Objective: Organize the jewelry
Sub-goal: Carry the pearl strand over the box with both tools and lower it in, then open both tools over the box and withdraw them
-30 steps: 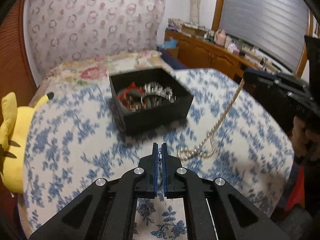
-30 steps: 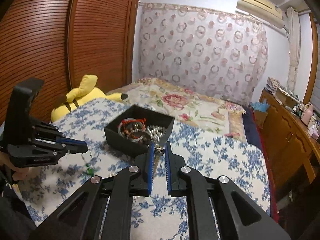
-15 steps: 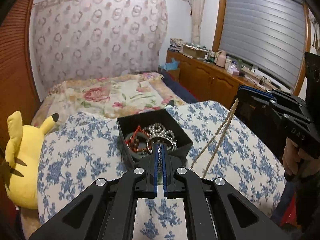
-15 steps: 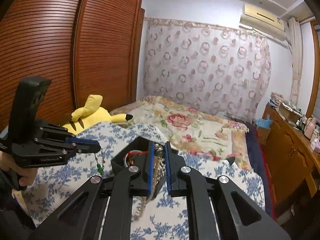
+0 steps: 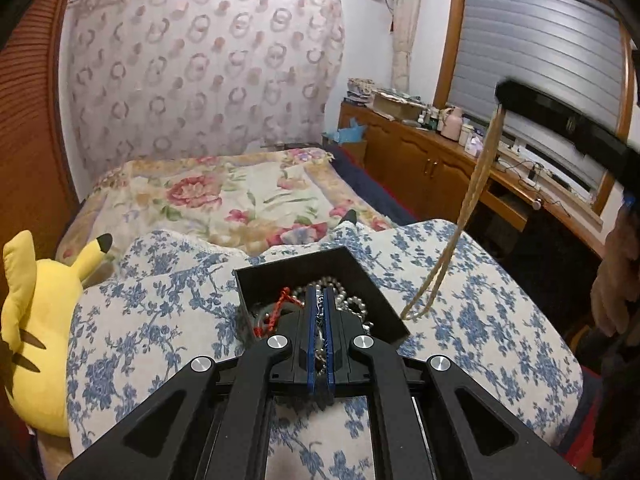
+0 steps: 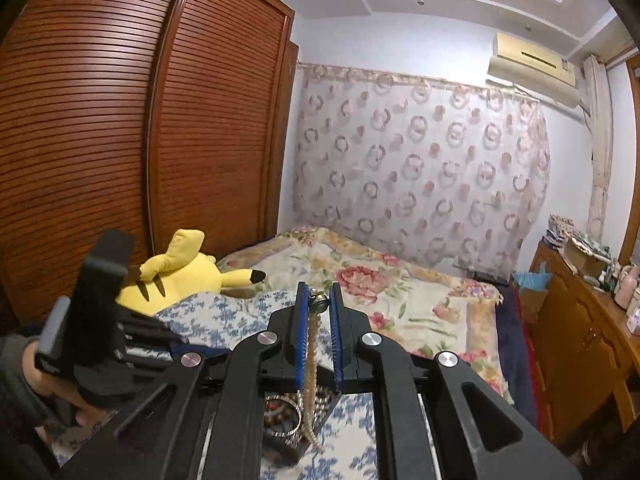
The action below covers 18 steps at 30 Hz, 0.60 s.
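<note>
A black open box sits on the blue-flowered tabletop and holds silver beads and a red cord piece. My left gripper hangs just over the box, shut on a thin chain between its blue pads. My right gripper is shut on a long pearl necklace, pinched at its clasp. The strand hangs as a doubled loop, its lower end beside the box's right wall. The box also shows under the right gripper. The left gripper shows in the right wrist view.
A yellow plush toy lies at the table's left edge. A flowered bed lies behind the table. A wooden sideboard with bottles runs along the right under a window. A wooden wardrobe stands at the left.
Both grippers have risen. The right one lifted the pearl necklace off the tabletop and it now hangs by the box. The left gripper moved forward over the box.
</note>
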Each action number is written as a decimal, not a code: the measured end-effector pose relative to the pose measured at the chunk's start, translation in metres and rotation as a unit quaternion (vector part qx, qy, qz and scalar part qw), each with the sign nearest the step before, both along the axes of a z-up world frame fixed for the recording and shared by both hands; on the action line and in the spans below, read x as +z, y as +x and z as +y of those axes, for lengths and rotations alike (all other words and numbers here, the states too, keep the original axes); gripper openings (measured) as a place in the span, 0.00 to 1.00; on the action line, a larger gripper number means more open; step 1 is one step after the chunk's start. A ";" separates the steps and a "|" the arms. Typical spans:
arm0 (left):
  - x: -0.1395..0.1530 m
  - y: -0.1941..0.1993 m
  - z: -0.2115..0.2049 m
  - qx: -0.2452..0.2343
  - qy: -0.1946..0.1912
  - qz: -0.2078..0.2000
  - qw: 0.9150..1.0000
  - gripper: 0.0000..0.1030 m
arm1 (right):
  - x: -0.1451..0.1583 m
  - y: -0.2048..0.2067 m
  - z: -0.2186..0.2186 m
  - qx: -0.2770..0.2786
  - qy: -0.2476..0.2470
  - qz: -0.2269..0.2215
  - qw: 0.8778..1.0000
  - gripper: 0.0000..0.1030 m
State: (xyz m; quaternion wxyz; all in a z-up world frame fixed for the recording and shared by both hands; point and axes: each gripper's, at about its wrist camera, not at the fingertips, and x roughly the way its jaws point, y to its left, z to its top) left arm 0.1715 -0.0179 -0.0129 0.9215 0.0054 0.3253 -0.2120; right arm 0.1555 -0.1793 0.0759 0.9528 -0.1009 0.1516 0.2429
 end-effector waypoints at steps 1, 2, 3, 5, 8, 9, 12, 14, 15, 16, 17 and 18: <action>-0.003 0.004 -0.001 0.002 0.002 0.003 1.000 0.03 | 0.001 0.006 0.001 0.001 0.000 0.000 1.000 0.11; -0.005 0.007 -0.001 0.002 0.002 0.005 1.000 0.03 | 0.002 0.009 0.002 0.002 0.000 0.000 1.000 0.11; -0.007 0.010 -0.001 0.003 0.003 0.007 1.000 0.03 | 0.002 0.013 0.003 0.003 0.000 0.001 1.000 0.11; -0.012 0.016 -0.001 0.006 0.005 0.011 1.000 0.03 | 0.001 0.022 0.005 0.004 -0.001 0.003 1.000 0.11; -0.016 0.021 -0.001 0.010 0.004 0.017 1.000 0.03 | -0.001 0.034 0.005 0.006 0.003 0.008 1.000 0.11; -0.018 0.024 0.000 0.010 0.005 0.019 1.000 0.03 | -0.001 0.038 0.005 0.006 0.005 0.010 1.000 0.11; -0.022 0.029 -0.001 0.012 0.007 0.023 1.000 0.03 | -0.006 0.050 0.007 0.008 0.007 0.020 1.000 0.11; -0.023 0.032 0.000 0.014 0.007 0.024 1.000 0.03 | -0.009 0.054 0.008 0.007 0.007 0.022 1.000 0.11; -0.023 0.033 0.000 0.015 0.007 0.025 1.000 0.03 | -0.011 0.057 0.009 0.009 0.008 0.026 1.000 0.11; -0.024 0.034 0.000 0.015 0.007 0.026 1.000 0.03 | -0.013 0.060 0.010 0.011 0.007 0.031 0.999 0.11; -0.025 0.035 0.000 0.015 0.008 0.027 0.999 0.03 | -0.015 0.061 0.011 0.011 0.006 0.032 0.999 0.11; -0.026 0.036 0.000 0.016 0.009 0.028 0.999 0.03 | -0.017 0.063 0.012 0.011 0.004 0.034 0.999 0.11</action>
